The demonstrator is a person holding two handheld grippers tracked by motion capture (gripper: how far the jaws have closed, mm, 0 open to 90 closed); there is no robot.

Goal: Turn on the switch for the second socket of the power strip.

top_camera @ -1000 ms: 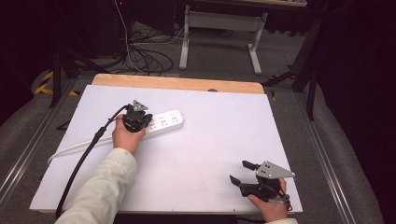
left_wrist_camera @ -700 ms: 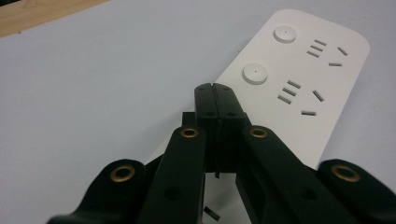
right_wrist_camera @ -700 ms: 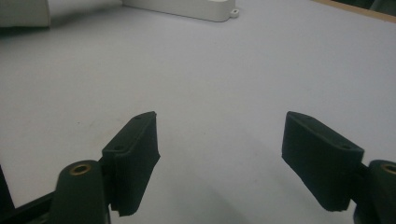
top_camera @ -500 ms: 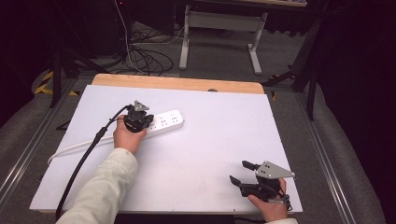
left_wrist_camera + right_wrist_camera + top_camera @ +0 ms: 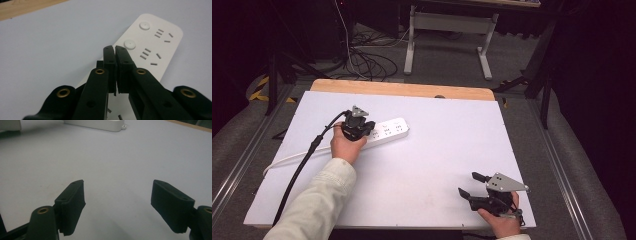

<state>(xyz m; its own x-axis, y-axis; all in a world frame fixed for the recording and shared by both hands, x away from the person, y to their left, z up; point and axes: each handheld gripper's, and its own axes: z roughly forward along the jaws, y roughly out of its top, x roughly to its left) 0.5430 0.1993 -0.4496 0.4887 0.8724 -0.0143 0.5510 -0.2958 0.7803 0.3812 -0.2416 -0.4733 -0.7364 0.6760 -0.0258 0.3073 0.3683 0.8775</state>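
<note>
The long white plastic power strip lies flat on the white table top, left of centre toward the far wooden edge. The left gripper is poised over the strip beside a round button; its black jaws are closed together, nothing between them, having just parted slightly. The right gripper rests near the table's near right corner, jaws wide apart, well clear of the strip.
</note>
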